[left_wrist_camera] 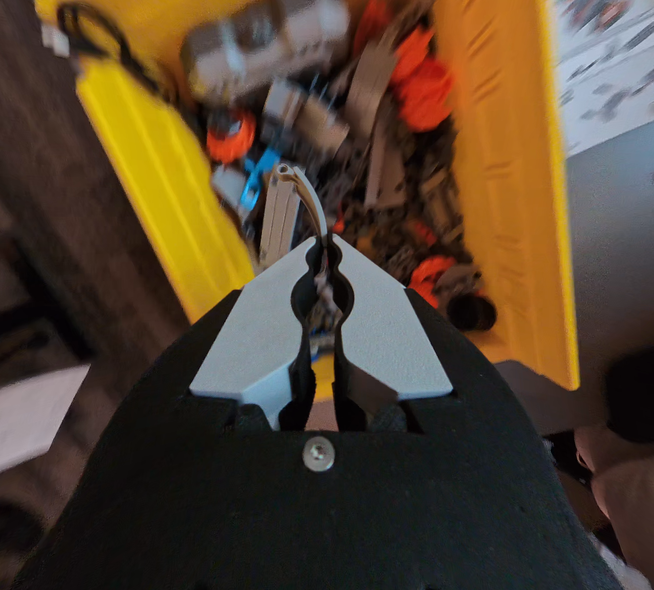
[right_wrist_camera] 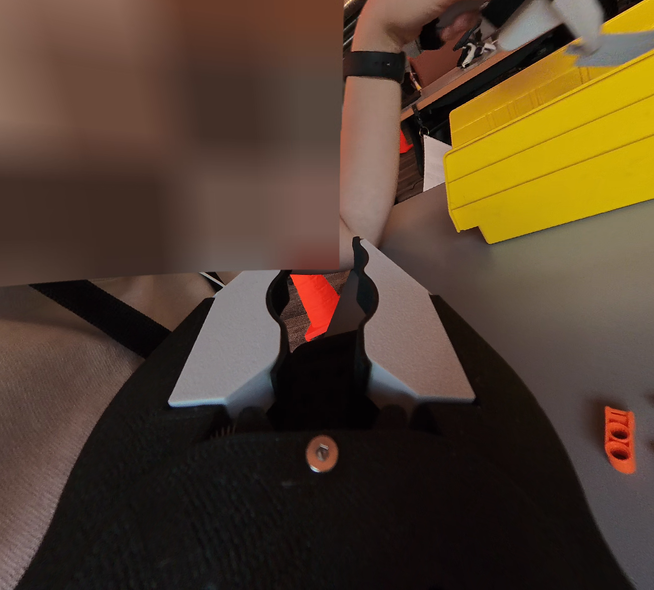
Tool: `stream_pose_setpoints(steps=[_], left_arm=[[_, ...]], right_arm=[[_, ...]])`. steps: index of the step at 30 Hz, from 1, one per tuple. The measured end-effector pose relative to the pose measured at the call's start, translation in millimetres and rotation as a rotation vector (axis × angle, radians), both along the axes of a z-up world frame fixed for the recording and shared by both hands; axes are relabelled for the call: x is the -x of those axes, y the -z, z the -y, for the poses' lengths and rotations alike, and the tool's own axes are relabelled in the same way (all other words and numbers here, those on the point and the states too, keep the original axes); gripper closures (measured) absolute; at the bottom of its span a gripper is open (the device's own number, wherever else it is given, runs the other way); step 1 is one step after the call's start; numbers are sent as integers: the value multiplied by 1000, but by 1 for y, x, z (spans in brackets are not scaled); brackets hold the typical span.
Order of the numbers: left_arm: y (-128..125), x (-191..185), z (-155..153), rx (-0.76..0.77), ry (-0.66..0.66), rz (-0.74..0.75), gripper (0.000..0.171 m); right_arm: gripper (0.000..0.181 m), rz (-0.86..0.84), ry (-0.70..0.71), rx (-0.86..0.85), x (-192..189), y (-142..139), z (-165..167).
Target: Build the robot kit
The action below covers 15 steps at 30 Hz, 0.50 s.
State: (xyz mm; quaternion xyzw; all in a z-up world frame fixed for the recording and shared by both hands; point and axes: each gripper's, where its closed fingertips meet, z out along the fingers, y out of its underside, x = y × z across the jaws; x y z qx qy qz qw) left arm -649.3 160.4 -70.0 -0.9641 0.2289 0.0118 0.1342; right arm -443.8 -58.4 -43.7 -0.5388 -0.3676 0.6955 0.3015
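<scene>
My left gripper [left_wrist_camera: 323, 236] is shut on a thin curved grey plastic piece [left_wrist_camera: 308, 197] and holds it above an open yellow bin [left_wrist_camera: 495, 112]. The bin holds several blurred grey, orange [left_wrist_camera: 421, 91] and blue [left_wrist_camera: 256, 173] building parts. In the right wrist view the left gripper [right_wrist_camera: 591, 43] hangs over the same yellow bin [right_wrist_camera: 548, 165] at the top right, with a grey piece [right_wrist_camera: 608, 56] at its tips. My right gripper [right_wrist_camera: 320, 275] is open and empty, low over the near edge of the grey table [right_wrist_camera: 531, 325].
A small orange part with holes [right_wrist_camera: 619, 440] lies on the table at the right. A printed sheet [left_wrist_camera: 608, 41] lies right of the bin. A person's forearm with a black wristband [right_wrist_camera: 375, 65] reaches to the left gripper. An orange cone [right_wrist_camera: 315, 304] shows between my right fingers. Spacing between my two grippers at the tips: around 30 cm.
</scene>
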Motion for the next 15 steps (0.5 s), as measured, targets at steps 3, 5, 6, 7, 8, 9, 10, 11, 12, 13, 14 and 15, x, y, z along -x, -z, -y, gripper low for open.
stream_pose_setpoints(steps=[3,5,6,7,8,9,10,11,12,13,14,15], left_arm=[[-2,-39,-26,-55,76,208,171],[8,-46,-29,-18,78,248,159],[15,-40,-27,21,61,217,155],[22,-32,-20,65,44,176,151],[26,-22,-13,98,29,131,139],[27,-10,-8,110,5,75,130],[27,4,-2,116,-29,14,133],[27,18,6,129,-64,-40,137],[27,28,14,150,-91,-75,143],[30,35,23,186,-108,-88,152],[34,40,33,235,-118,-94,154],[39,44,40,277,-122,-103,152]], right_arm=[[148,0,-1,2,0,0,0],[148,-2,-1,6,0,0,0],[148,-3,-1,8,0,0,-1],[148,-5,-1,9,0,0,-1],[148,-5,-1,9,-1,0,-1],[148,-6,-1,11,-1,0,-1],[148,-6,-2,12,-1,0,-1],[148,-6,-2,14,-1,0,-1],[148,-6,-2,15,-1,0,-1],[148,-5,-2,16,-1,0,-1],[148,-5,-2,15,0,0,-1],[148,-4,-2,14,0,0,-1]])
